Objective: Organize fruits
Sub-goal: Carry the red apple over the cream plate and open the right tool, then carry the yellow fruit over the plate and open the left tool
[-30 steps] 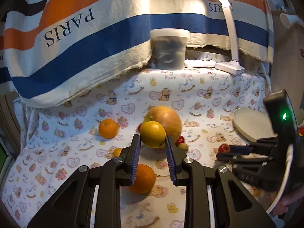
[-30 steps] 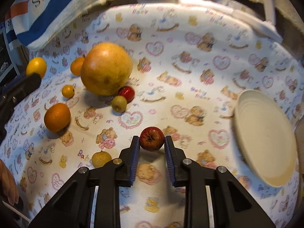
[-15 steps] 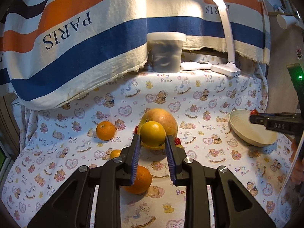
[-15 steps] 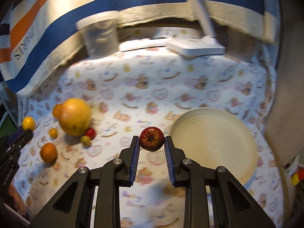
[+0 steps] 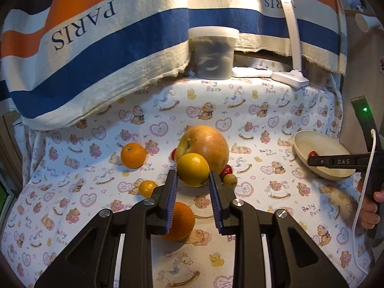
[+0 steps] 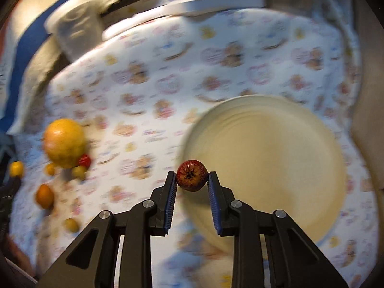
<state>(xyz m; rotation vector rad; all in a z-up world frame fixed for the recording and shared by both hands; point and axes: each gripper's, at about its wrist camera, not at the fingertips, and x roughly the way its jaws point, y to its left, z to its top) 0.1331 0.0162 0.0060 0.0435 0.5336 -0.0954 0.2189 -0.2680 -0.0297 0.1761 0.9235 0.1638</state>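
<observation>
"PARIS" on striped cloth (image 5: 96, 55), "Baby Bear" on tablecloth (image 5: 211, 85), "DAS" on right tool (image 5: 336, 162)

Warm light falls from a lamp (image 5: 291, 31) above and beyond the left claw (image 5: 193, 180), its head blown out to white glare at the top edge. The left view is sharp; fruit cast soft shadows on the printed cloth (image 5: 252, 110). The right view is smeared with motion blur, only the right claw (image 6: 192, 180) and its red fruit (image 6: 192, 178) crisp. Both views bulge, with dark corners.
</observation>
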